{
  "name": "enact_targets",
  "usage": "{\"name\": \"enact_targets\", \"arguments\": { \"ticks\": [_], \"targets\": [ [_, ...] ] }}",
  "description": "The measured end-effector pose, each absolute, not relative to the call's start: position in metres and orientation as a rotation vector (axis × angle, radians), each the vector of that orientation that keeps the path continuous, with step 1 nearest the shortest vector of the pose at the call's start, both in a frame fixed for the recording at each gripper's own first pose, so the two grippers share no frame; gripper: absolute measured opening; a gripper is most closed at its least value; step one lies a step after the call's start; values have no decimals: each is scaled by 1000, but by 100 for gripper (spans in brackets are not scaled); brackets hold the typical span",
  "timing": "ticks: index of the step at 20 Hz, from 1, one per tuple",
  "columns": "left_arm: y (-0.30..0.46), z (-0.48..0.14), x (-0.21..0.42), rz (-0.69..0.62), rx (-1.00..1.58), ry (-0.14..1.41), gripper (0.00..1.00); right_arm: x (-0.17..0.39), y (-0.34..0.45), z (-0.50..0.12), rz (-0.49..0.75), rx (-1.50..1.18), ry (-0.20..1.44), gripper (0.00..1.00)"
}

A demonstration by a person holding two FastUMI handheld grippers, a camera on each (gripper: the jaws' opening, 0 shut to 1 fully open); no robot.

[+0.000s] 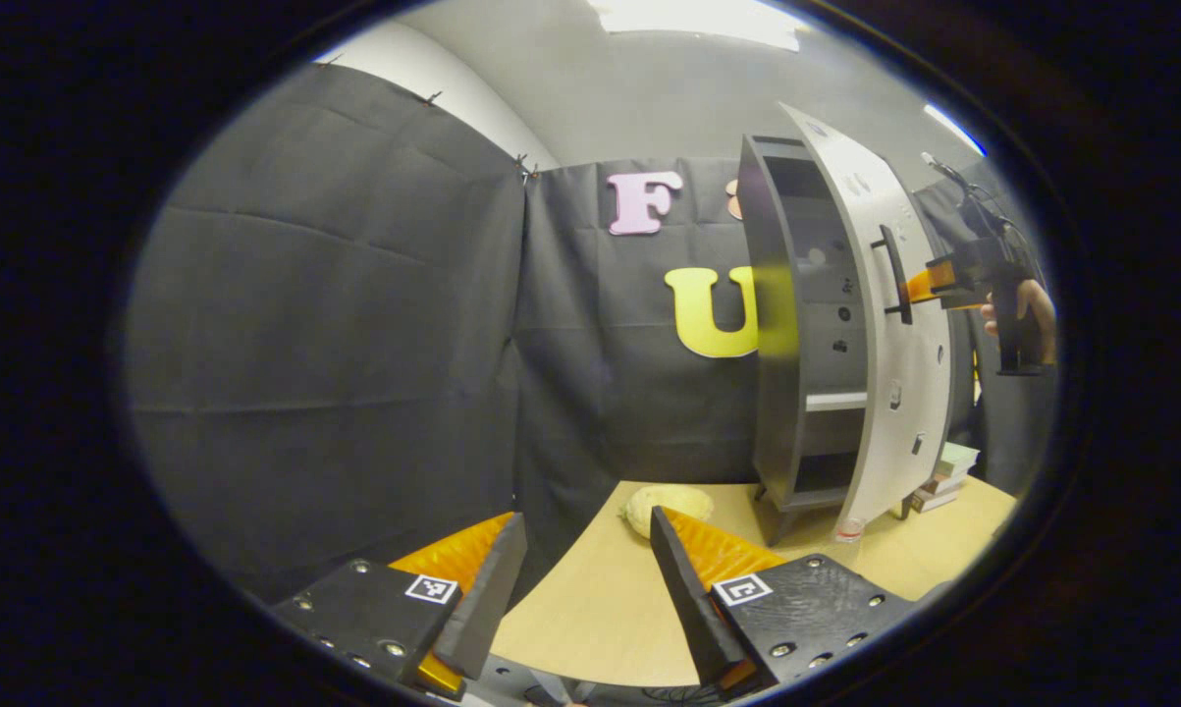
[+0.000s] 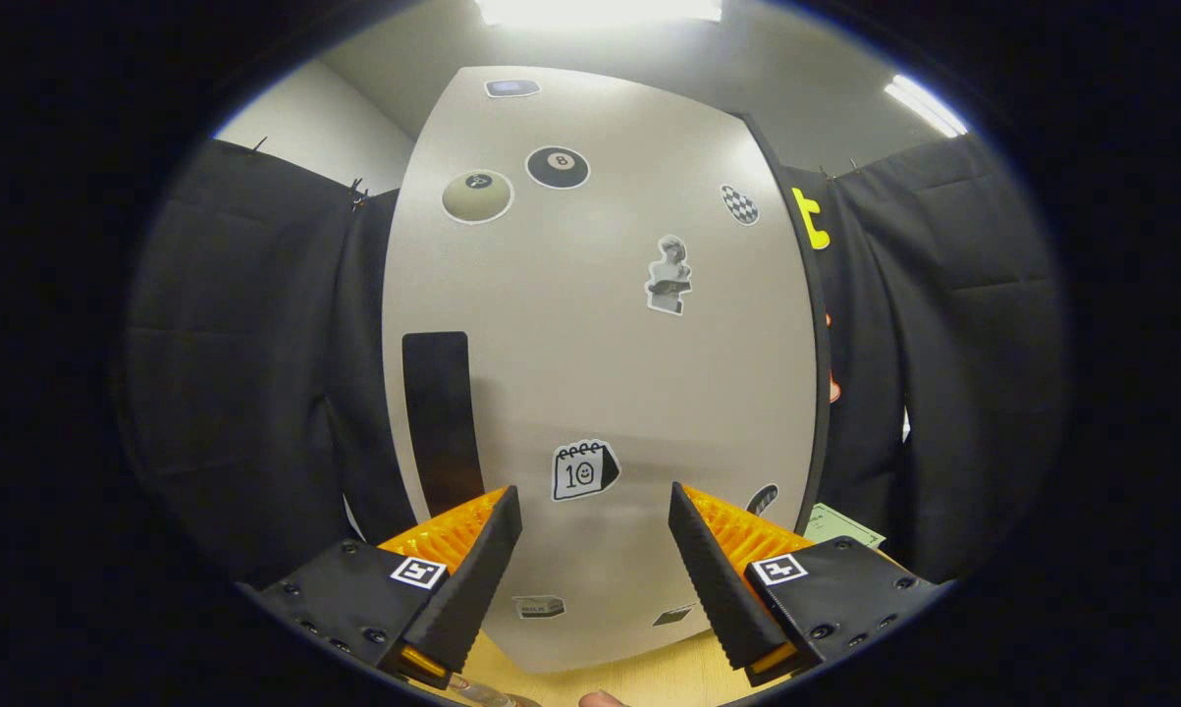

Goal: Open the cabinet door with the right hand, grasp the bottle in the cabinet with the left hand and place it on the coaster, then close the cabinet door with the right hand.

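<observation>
The cabinet door (image 1: pixel 894 324) stands swung out from the cabinet (image 1: pixel 796 324), so the opening step looks done or nearly so. The right tongs (image 2: pixel 595 550) face the door's stickered front, spread apart and empty, the black handle (image 2: pixel 443 422) off to one side. The left tongs (image 1: pixel 585 579) hover gaping over the tabletop (image 1: pixel 600 628), holding nothing. A pale round coaster (image 1: pixel 667 509) lies near the cabinet's foot. The shelves are dim; the bottle cannot be made out. Fetching, placing and closing remain.
</observation>
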State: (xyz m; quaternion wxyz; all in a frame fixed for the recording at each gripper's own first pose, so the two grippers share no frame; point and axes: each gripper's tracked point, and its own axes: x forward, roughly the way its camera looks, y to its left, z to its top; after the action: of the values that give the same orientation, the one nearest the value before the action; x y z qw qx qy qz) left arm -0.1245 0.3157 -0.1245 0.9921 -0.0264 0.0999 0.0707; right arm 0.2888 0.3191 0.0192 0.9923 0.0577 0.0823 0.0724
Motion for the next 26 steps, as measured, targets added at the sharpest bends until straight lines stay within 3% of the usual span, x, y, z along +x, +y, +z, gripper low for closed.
{"name": "enact_targets", "arguments": {
  "ticks": [10, 26],
  "targets": [
    [297, -112, -120, 137, -55, 200, 76, 329, 329, 6, 172, 126, 215, 97],
    [126, -46, -68, -12, -36, 135, 79, 212, 183, 13, 143, 17, 124, 98]
  ]
}}
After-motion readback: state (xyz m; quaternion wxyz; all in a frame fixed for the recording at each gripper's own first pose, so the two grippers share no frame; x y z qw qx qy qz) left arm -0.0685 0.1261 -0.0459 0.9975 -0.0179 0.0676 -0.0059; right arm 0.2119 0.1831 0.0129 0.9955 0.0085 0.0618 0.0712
